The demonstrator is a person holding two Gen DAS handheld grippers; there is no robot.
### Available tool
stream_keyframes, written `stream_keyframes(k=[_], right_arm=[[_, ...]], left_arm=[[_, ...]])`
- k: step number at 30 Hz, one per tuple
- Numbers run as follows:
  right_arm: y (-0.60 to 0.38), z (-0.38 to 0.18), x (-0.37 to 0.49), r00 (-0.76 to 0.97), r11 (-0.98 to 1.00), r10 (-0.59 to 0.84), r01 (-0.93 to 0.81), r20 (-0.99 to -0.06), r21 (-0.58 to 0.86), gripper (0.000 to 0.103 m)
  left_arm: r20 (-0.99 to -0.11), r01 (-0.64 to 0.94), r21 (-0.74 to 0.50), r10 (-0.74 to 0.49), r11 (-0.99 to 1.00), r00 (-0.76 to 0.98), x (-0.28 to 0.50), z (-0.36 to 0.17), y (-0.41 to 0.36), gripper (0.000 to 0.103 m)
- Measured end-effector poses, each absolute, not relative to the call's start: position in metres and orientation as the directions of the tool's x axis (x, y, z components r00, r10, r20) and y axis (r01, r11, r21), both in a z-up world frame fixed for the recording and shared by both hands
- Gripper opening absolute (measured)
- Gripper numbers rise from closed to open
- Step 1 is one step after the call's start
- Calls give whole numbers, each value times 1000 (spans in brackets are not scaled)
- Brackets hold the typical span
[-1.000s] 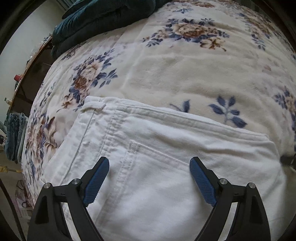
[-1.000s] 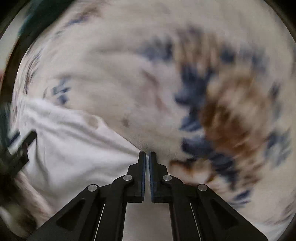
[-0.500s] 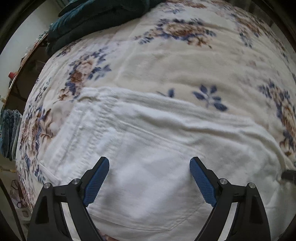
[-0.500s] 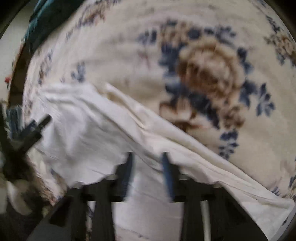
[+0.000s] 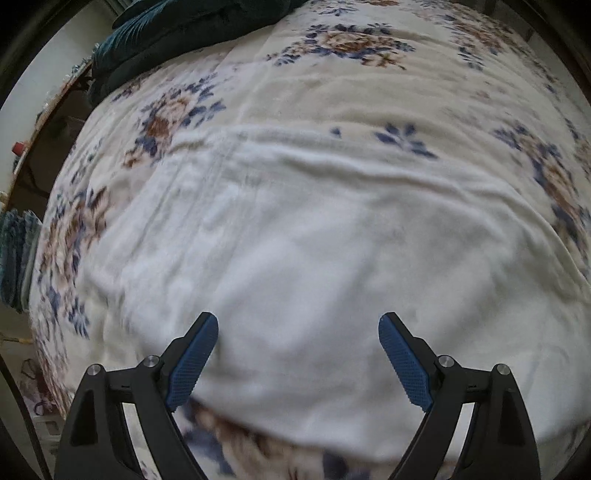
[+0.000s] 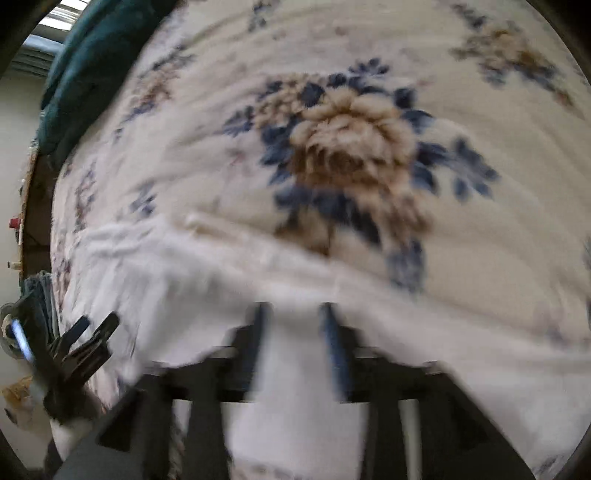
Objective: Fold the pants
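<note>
While the white cotton pants (image 5: 295,258) lie flat on the cream floral blanket (image 5: 351,85), long axis running sideways, the left gripper (image 5: 297,343) hangs wide open over them, empty — the right gripper (image 6: 293,332) is opening directly above the cloth, gripping nothing.

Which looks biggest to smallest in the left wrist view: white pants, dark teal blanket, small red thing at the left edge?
1. white pants, though they are nearest the camera
2. dark teal blanket
3. small red thing
</note>
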State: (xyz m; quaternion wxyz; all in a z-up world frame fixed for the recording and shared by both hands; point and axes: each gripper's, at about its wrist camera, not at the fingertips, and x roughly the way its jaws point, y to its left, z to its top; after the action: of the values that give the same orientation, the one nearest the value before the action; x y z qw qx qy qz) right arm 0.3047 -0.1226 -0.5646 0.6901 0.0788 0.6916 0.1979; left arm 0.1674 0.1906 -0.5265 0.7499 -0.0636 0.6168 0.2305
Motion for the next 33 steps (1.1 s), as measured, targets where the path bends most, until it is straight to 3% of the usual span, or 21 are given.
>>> stream_keyframes(k=[3, 6, 8, 9, 12, 14, 18, 19, 24, 29, 30, 31, 33], right_arm=[[-163, -564, 252, -60, 905, 408, -104, -911, 413, 64], [-201, -614, 211, -99, 942, 334, 0, -937, 336, 61], [-229, -638, 202, -83, 962, 271, 62, -959, 266, 11], [-254, -646, 199, -50, 956, 270, 132, -961, 262, 0], [-289, -645, 191, -15, 881, 375, 317, -927, 351, 0], [-304, -627, 183, 9, 867, 390, 334, -921, 370, 12], [-384, -583, 162, 171, 791, 336, 483, -926, 376, 59], [-406, -576, 161, 200, 769, 307, 523, -930, 367, 61], [-536, -584, 136, 271, 588, 159, 746, -949, 312, 61], [-574, -626, 154, 354, 521, 318, 710, -880, 474, 56], [-572, -630, 159, 342, 553, 320, 690, -884, 467, 45], [-555, -634, 170, 325, 585, 304, 678, -896, 444, 25], [-555, -631, 170, 331, 601, 272, 675, -904, 428, 19]], left_arm=[[-956, -374, 185, 255, 909, 147, 149, -537, 172, 89], [-951, -340, 250, 296, 907, 89, 142, -562, 165, 90], [-954, -360, 240, 288, 902, 85, 141, -565, 169, 93], [-954, -370, 236, 286, 898, 85, 142, -564, 170, 93], [-951, -379, 245, 297, 892, 85, 147, -555, 169, 93], [-952, -380, 230, 288, 896, 102, 148, -544, 164, 93], [-949, -353, 193, 266, 916, 171, 151, -513, 131, 93], [-945, -334, 189, 263, 924, 194, 154, -506, 116, 93], [-953, -246, 152, 208, 957, 219, 173, -503, 45, 93], [-956, -158, 147, 181, 977, 231, 197, -512, -18, 93], [-954, -135, 151, 180, 979, 241, 202, -511, -31, 93], [-952, -120, 153, 179, 981, 247, 205, -510, -40, 93], [-953, -84, 157, 173, 984, 248, 211, -511, -58, 93]])
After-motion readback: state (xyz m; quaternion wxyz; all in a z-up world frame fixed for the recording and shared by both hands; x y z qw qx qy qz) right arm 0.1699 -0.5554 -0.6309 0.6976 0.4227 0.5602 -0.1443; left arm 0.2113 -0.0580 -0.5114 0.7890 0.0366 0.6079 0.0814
